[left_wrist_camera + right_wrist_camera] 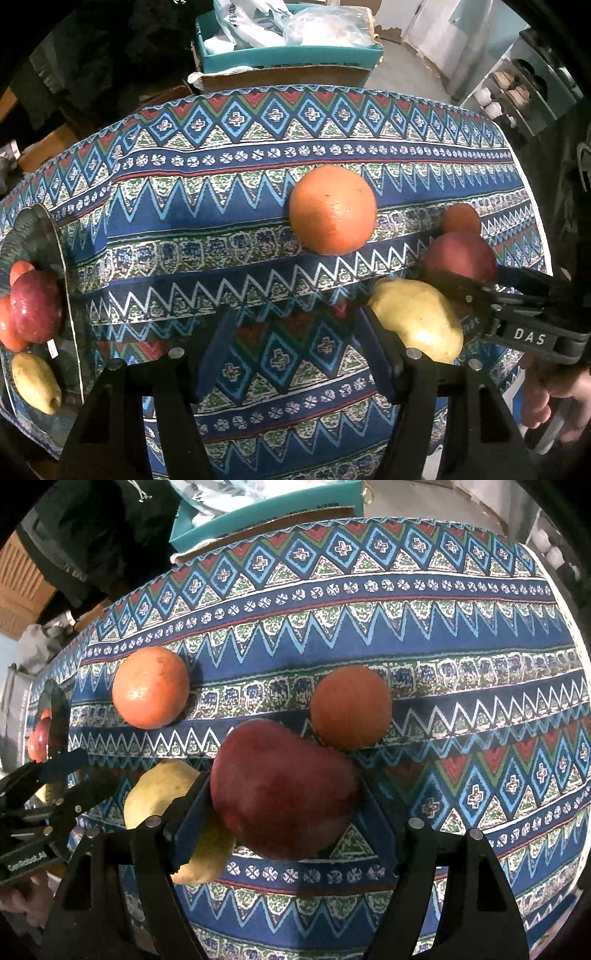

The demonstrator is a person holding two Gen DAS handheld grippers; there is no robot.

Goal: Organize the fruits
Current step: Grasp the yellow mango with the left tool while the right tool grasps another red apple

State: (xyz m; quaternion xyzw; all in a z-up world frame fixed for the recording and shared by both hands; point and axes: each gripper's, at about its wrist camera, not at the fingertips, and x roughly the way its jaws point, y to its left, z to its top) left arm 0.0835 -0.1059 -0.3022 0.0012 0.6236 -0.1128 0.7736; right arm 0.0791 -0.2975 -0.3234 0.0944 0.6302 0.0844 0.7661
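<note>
Patterned tablecloth [258, 229]; right gripper [454, 291] marked "DAS", left gripper [85, 775] "GenRobot.AI".

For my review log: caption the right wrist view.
Right tool open around red apple, beside pear, two oranges behind.

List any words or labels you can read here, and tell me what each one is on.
"DAS": white letters on the right tool, seen from the left camera.
"GenRobot.AI", as best it reads: white print on the left tool, seen from the right camera.
Print on the white bags in the teal box: too blurred to read.
</note>
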